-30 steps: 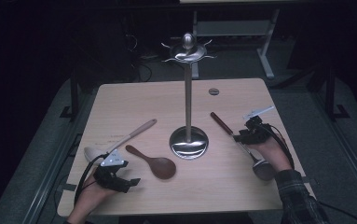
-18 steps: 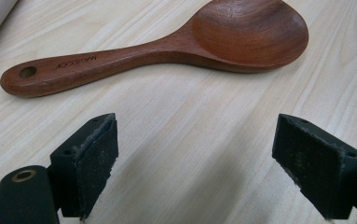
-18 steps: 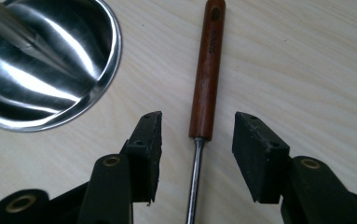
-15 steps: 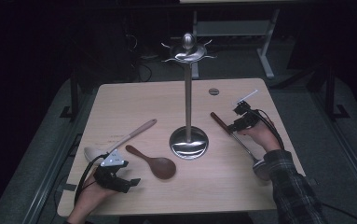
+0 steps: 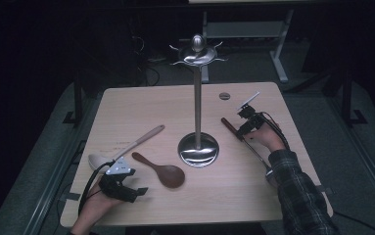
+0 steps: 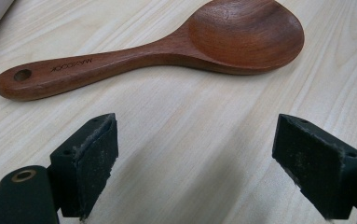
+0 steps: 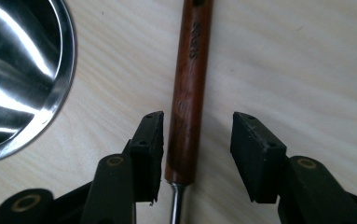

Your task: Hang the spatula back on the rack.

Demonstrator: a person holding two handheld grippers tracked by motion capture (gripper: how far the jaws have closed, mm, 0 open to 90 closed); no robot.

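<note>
A metal utensil stand (image 5: pixel 198 148) with hooks at its top rises from the table's middle. My right gripper (image 5: pixel 242 131) is to its right, open. Its jaws straddle the dark wooden handle (image 7: pixel 192 70) of a utensil (image 5: pixel 230 127) lying flat, with a gap on both sides, just above where the metal shaft begins. The stand's shiny base (image 7: pixel 17 70) lies left of it. My left gripper (image 5: pixel 137 192) rests open near the front left edge. A dark wooden spoon (image 6: pixel 167 46) lies just beyond its jaws, untouched. A pale long-handled spoon (image 5: pixel 128 146) lies farther left.
A small round disc (image 5: pixel 224 96) sits on the wooden table (image 5: pixel 141 105) behind the right gripper. The utensil's metal shaft (image 5: pixel 261 160) runs under the person's right sleeve. Dark floor and table legs surround the table.
My right gripper moved away from the person and left, then came down with its jaws around the dark handle. My left gripper stayed still.
</note>
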